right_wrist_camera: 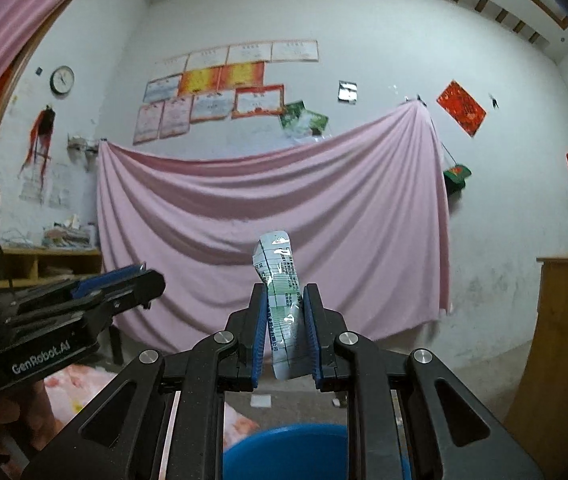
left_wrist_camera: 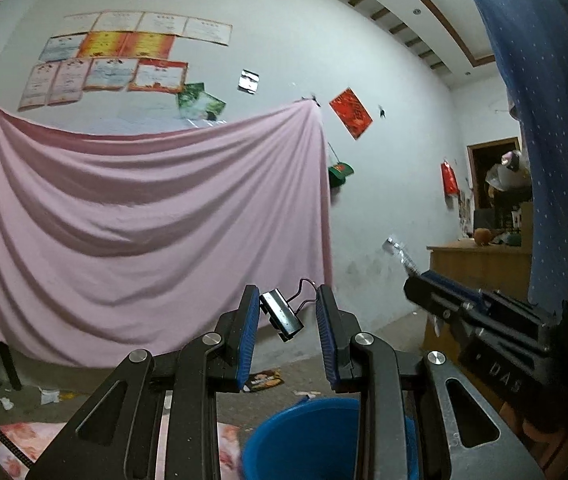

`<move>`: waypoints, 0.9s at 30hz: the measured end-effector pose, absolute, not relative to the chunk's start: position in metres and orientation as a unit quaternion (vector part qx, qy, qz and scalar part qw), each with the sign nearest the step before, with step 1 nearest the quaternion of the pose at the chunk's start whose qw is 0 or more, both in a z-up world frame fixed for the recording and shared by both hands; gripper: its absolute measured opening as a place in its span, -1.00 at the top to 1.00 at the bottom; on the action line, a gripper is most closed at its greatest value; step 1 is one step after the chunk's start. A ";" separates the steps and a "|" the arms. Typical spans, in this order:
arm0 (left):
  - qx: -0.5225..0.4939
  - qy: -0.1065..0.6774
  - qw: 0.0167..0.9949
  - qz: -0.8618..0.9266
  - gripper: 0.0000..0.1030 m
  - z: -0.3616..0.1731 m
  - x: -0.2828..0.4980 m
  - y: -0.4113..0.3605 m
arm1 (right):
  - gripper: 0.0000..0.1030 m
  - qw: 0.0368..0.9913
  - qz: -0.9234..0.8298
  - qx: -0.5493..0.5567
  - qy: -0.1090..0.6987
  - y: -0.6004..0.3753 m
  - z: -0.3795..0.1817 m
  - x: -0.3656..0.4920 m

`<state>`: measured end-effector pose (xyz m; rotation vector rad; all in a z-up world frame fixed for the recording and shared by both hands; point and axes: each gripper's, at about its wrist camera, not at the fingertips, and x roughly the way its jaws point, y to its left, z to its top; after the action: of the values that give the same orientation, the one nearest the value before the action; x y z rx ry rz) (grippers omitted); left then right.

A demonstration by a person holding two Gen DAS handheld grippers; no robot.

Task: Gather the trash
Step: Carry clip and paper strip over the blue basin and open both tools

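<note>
White walls enclose the room, with a pink sheet (left_wrist_camera: pixel 152 216) pinned across the far one and rows of certificates (left_wrist_camera: pixel 124 52) taped above it. On the floor to the left lie scraps of white paper (left_wrist_camera: pixel 48 395) and a flat snack wrapper (left_wrist_camera: pixel 263 381). Near the middle, the left hand-held gripper (left_wrist_camera: pixel 287 312) is clenched on a black binder clip (left_wrist_camera: pixel 282 314), whose wire handles reach to the right pad while its body meets the left one. Below both tools sits a blue bucket (left_wrist_camera: pixel 315 436), its rim at the bottom edge of each view. To the right, the right hand-held gripper (right_wrist_camera: pixel 285 332) is clenched on a crumpled pale packet (right_wrist_camera: pixel 282 300) printed in green, which stands upright between the blue pads and sticks out past their tips. Further right a wooden desk (left_wrist_camera: pixel 479 264) carries an orange fruit (left_wrist_camera: pixel 483 236), and a blue dotted cloth (left_wrist_camera: pixel 539 120) hangs at the edge.
</note>
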<state>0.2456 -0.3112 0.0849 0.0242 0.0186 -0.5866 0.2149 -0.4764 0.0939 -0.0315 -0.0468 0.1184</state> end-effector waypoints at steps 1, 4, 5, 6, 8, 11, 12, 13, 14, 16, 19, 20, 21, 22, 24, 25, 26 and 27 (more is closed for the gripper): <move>0.012 0.014 0.957 -0.291 0.53 0.083 0.247 -0.318 | 0.69 0.998 0.057 -0.017 -0.016 -0.479 0.090 0.216; 0.010 0.028 0.956 -0.293 0.53 0.075 0.254 -0.327 | 0.68 0.998 0.052 -0.023 0.008 -0.488 0.079 0.217; 0.010 0.033 0.956 -0.293 0.53 0.072 0.255 -0.328 | 0.68 0.998 0.052 -0.023 0.013 -0.490 0.076 0.217; 0.010 0.040 0.955 -0.293 0.53 0.068 0.258 -0.330 | 0.68 0.998 0.051 -0.021 0.020 -0.492 0.074 0.219; 0.010 0.049 0.955 -0.293 0.53 0.060 0.258 -0.330 | 0.67 0.998 0.049 -0.016 0.033 -0.497 0.068 0.221; 0.013 0.062 0.954 -0.294 0.53 0.051 0.264 -0.334 | 0.67 0.998 0.049 -0.008 0.048 -0.504 0.061 0.225; 0.013 0.064 0.953 -0.294 0.53 0.049 0.265 -0.332 | 0.66 0.997 0.049 -0.004 0.053 -0.506 0.059 0.226; 0.013 0.068 0.953 -0.295 0.53 0.046 0.266 -0.334 | 0.66 0.997 0.046 -0.001 0.057 -0.507 0.059 0.228; 0.014 0.072 0.953 -0.295 0.53 0.044 0.268 -0.335 | 0.66 0.997 0.046 0.002 0.060 -0.507 0.058 0.229; 0.015 0.084 0.952 -0.293 0.52 0.040 0.272 -0.338 | 0.65 0.996 0.048 0.013 0.069 -0.510 0.055 0.232; 0.008 0.111 0.950 -0.292 0.52 0.033 0.281 -0.339 | 0.64 0.995 0.047 0.018 0.085 -0.510 0.050 0.238; 0.005 0.121 0.949 -0.291 0.52 0.031 0.285 -0.340 | 0.64 0.995 0.047 0.019 0.090 -0.511 0.048 0.240; 0.004 0.131 0.947 -0.293 0.52 0.029 0.288 -0.340 | 0.64 0.994 0.047 0.021 0.100 -0.512 0.046 0.242; 0.004 0.141 0.945 -0.296 0.52 0.027 0.291 -0.341 | 0.64 0.993 0.046 0.023 0.107 -0.512 0.045 0.245; 0.008 0.163 0.940 -0.298 0.52 0.021 0.298 -0.343 | 0.64 0.989 0.039 0.025 0.140 -0.513 0.039 0.254; 0.010 0.180 0.936 -0.302 0.52 0.017 0.304 -0.346 | 0.64 0.987 0.035 0.026 0.152 -0.514 0.037 0.257; 0.012 0.191 0.933 -0.304 0.52 0.015 0.307 -0.346 | 0.64 0.985 0.032 0.029 0.168 -0.515 0.034 0.262; 0.014 0.205 0.930 -0.304 0.52 0.012 0.312 -0.347 | 0.63 0.982 0.034 0.034 0.183 -0.516 0.031 0.266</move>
<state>0.3122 -0.3473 0.0117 0.0286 0.4197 -0.6224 0.2662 -0.5158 0.0309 0.0691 0.3678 0.0687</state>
